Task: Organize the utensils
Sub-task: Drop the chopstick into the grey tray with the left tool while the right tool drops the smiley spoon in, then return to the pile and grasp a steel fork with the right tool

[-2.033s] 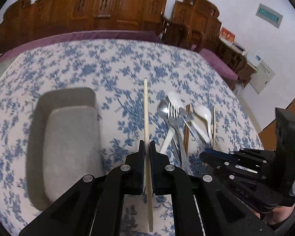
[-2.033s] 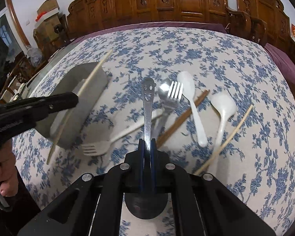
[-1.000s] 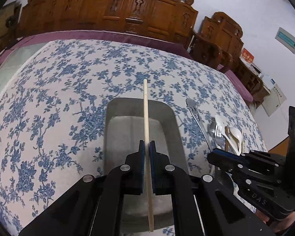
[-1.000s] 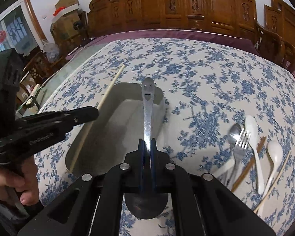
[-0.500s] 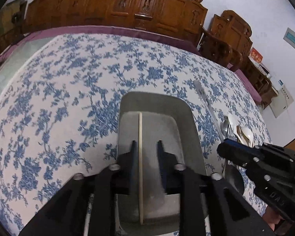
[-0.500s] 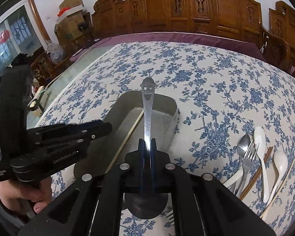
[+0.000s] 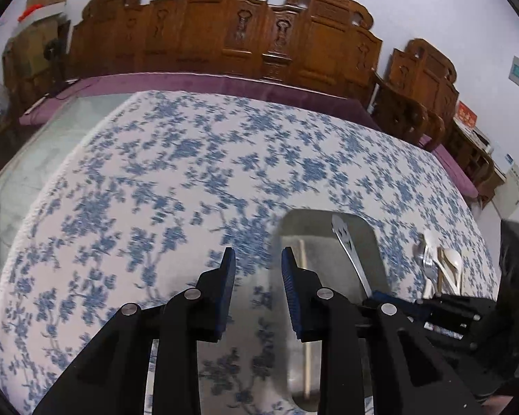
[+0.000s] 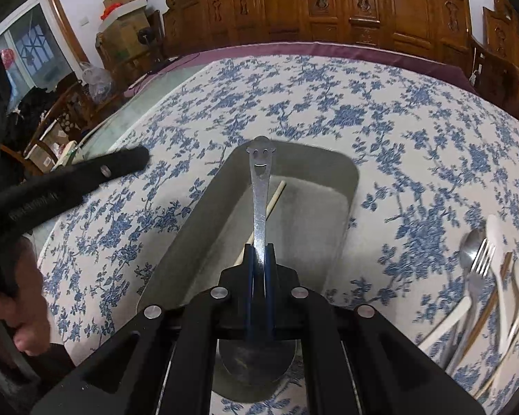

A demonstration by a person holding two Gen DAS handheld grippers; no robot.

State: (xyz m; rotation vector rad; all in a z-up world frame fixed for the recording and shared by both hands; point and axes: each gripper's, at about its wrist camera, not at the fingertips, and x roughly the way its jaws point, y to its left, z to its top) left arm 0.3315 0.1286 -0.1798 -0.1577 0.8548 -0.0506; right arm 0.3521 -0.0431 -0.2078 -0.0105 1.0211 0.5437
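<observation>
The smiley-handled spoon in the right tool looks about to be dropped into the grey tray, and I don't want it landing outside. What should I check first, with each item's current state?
1. Right tool shut on the smiley-handled spoon: ok.
2. Spoon handle over the grey tray: ok.
3. Spoon bowl inside the tray rim: cannot tell, the tool body hides it.
4. Wooden chopstick lies flat in the tray, partly under the spoon handle: ok.
5. Left tool open, nothing between its pads, over the tablecloth beside the tray: ok.
6. Other utensils lie apart from the tray: ok.
</observation>
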